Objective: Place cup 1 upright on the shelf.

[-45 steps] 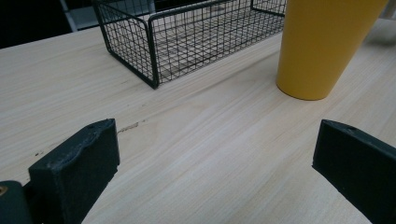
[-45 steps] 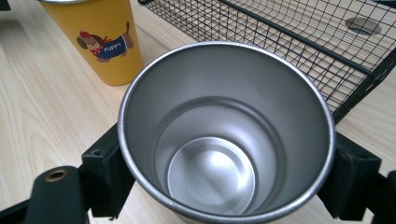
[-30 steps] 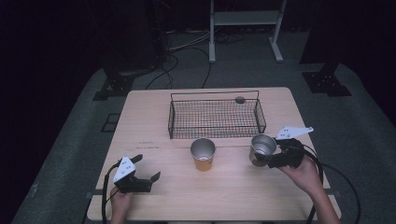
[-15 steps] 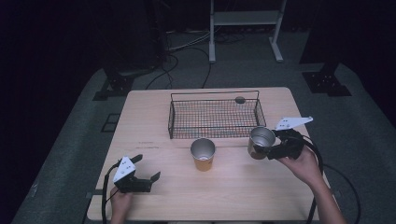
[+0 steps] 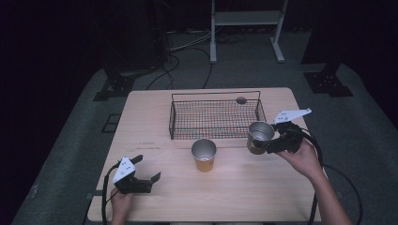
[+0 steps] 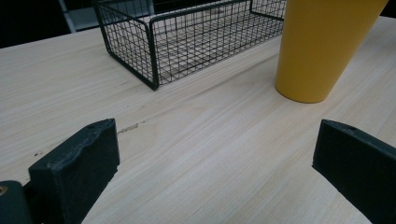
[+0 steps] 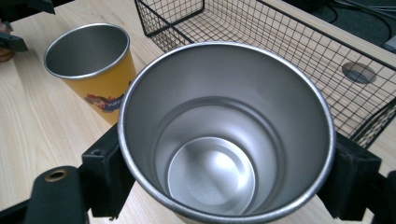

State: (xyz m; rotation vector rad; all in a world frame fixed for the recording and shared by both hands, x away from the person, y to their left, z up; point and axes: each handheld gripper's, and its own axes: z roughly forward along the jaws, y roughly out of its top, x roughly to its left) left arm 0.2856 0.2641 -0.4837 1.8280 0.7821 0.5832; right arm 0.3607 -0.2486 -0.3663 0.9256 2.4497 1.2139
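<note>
High view gives you the whole layout: the pale wooden desk (image 5: 155, 117), the black wire basket (image 5: 215, 116) standing toward its far side, a yellow cup (image 5: 204, 154) upright just in front of the basket, and your two hands at the near corners. Your right hand-held gripper (image 5: 268, 144) has its jaws closed on a steel cup (image 5: 259, 137), which hangs clear of the desk off the basket's right front corner. Your left hand-held gripper (image 5: 144, 174) sits near the front left edge with its jaws spread wide and nothing between them.

Right gripper view lets you look straight into the steel cup (image 7: 224, 135): bare metal down to the bottom, a black jaw pressed to each side of the wall. It also shows the yellow cup (image 7: 93, 70) has a bare metal inside and a small printed picture on its outside.

Left gripper view shows bare mesh on the basket (image 6: 154, 42) floor.
</note>
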